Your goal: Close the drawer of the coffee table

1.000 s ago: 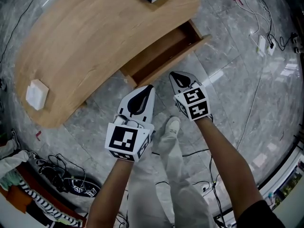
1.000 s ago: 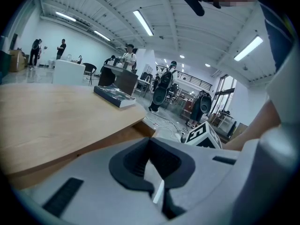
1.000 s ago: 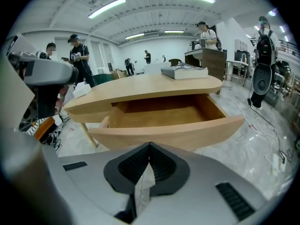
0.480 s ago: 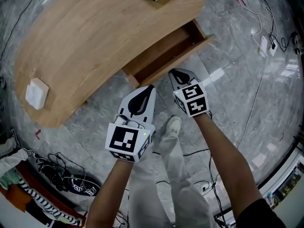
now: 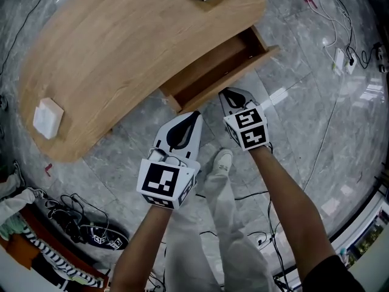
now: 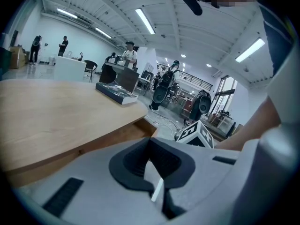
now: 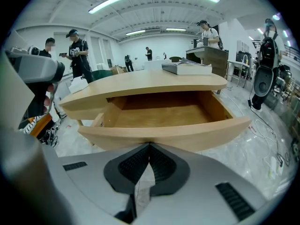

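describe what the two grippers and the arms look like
Left gripper and right gripper: pale grey pointed shells with black ribbed pads, each carrying a cube of black-and-white square markers. Forearms are bare; a dark sleeve shows at the right upper arm.

Open lab hall: ceiling strip lights (image 7: 107, 3), floor cables (image 5: 67, 215), people (image 7: 78, 55) at workbenches (image 7: 211, 60).
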